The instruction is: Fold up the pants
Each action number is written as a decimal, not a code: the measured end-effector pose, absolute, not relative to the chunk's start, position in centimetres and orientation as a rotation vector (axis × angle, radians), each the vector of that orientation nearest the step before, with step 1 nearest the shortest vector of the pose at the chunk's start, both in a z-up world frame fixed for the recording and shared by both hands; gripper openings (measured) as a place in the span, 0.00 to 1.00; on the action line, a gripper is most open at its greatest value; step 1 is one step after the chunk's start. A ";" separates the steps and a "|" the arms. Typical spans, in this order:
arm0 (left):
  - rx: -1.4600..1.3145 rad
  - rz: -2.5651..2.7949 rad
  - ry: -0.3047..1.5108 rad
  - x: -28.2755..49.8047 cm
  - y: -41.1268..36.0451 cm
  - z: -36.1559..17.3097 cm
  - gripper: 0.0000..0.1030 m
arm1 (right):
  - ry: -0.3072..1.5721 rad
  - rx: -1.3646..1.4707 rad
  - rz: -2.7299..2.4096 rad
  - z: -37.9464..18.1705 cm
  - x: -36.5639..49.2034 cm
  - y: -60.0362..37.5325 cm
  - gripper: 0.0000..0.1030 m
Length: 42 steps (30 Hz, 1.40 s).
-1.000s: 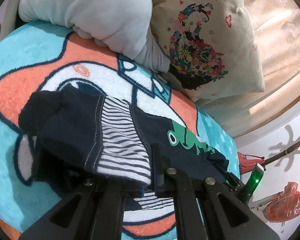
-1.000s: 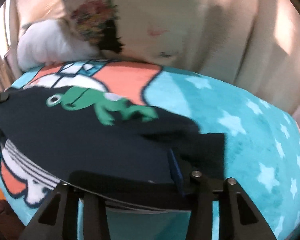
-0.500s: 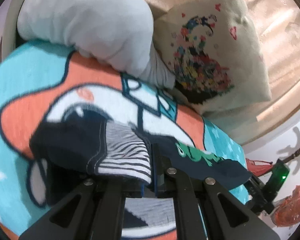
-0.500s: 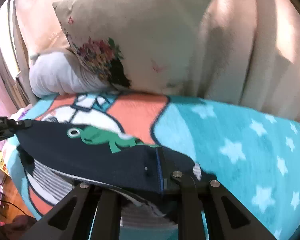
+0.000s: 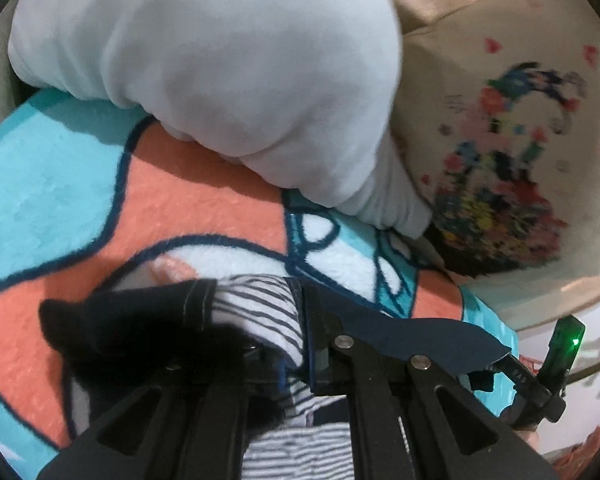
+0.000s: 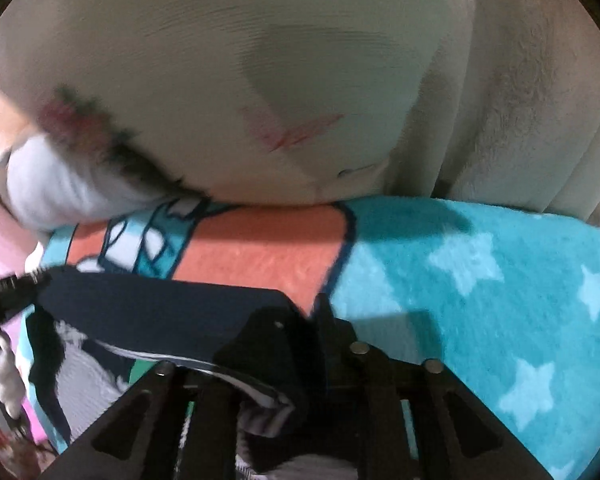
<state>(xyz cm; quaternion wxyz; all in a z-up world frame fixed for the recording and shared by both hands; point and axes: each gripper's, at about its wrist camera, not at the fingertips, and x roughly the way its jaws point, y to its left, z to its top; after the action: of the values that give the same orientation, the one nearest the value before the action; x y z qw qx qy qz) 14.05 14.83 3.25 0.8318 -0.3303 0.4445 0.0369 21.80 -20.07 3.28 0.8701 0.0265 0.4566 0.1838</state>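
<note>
The pants (image 5: 400, 332) are dark navy with a black-and-white striped lining (image 5: 260, 312). My left gripper (image 5: 300, 320) is shut on the pants at the striped waist end. My right gripper (image 6: 316, 316) is shut on the other end of the same edge (image 6: 160, 308). The navy cloth hangs stretched between the two grippers, lifted above the blanket. The right gripper shows at the right of the left wrist view (image 5: 532, 380), and the left gripper at the left of the right wrist view (image 6: 4, 292). The rest of the pants is hidden under my fingers.
A teal, orange and white cartoon blanket (image 5: 204, 208) with stars (image 6: 500, 280) covers the bed. A pale grey bundle (image 5: 220, 80) and a cream floral cushion (image 5: 520, 160) lie right ahead, the cushion (image 6: 260, 80) close in front of the right gripper. A beige curtain (image 6: 520, 100) hangs behind.
Both grippers have carried the held edge of the pants up and forward toward the pillows. The frog print has passed out of sight and the cushions now fill the views.
</note>
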 end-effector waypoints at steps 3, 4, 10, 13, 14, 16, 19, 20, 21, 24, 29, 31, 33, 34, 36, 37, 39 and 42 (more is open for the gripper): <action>-0.736 0.075 0.965 15.1 15.4 2.6 0.08 | 0.949 0.073 0.352 3.3 22.8 -20.9 0.56; -0.745 0.070 0.971 15.4 15.5 2.5 0.12 | 0.952 0.087 0.352 3.3 23.1 -21.4 0.58; -0.783 0.060 0.988 16.1 15.7 2.5 0.15 | 0.946 0.136 0.374 3.9 24.0 -24.2 0.63; -0.785 0.063 1.004 16.8 15.6 2.4 0.24 | 0.952 0.189 0.402 3.9 24.4 -25.4 0.64; -0.798 0.065 1.013 17.0 15.7 2.2 0.26 | 0.965 0.276 0.459 3.7 24.8 -26.2 0.64; -0.828 0.073 1.026 17.2 16.1 1.9 0.26 | 1.011 0.526 0.562 2.7 26.1 -28.6 0.64; -0.841 0.103 1.027 17.1 16.5 2.1 0.26 | 1.030 0.639 0.492 1.3 27.6 -31.6 0.64; -0.836 0.115 1.021 17.1 16.5 2.3 0.26 | 1.027 0.614 0.467 1.2 27.7 -32.0 0.64; -0.831 0.120 1.017 17.0 16.5 2.6 0.26 | 1.026 0.579 0.456 1.2 27.8 -32.4 0.64; -0.827 0.123 1.017 16.4 16.2 3.6 0.26 | 1.015 0.557 0.502 1.3 27.5 -32.8 0.66; -0.796 0.122 0.991 14.5 16.4 6.0 0.28 | 1.035 0.453 0.594 1.2 27.4 -30.0 0.67; -0.790 0.164 0.959 13.7 17.7 7.2 0.28 | 1.064 0.431 0.610 0.8 27.8 -28.4 0.67; -0.780 0.206 0.929 13.0 19.0 8.2 0.29 | 1.059 0.404 0.591 0.7 28.1 -27.4 0.59; -0.778 0.226 0.917 12.6 19.5 8.5 0.31 | 1.038 0.390 0.588 1.0 28.1 -27.1 0.43; -0.795 0.242 0.903 11.9 19.8 8.6 0.32 | 1.044 0.409 0.610 1.0 28.0 -26.7 0.17; -0.796 0.238 0.903 11.7 19.8 8.6 0.32 | 1.045 0.441 0.617 1.1 27.8 -26.8 0.17; -0.793 0.228 0.904 11.0 19.8 8.5 0.32 | 1.037 0.467 0.621 1.5 27.3 -27.3 0.16; -0.789 0.195 0.911 10.3 19.7 8.4 0.32 | 1.013 0.516 0.616 2.7 25.5 -28.8 0.16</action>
<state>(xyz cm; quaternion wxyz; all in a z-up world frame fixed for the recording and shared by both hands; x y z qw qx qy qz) 10.26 19.73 8.35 0.8194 -0.3705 0.4277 0.0916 25.49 -28.82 2.68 0.7981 0.2403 0.4721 0.2869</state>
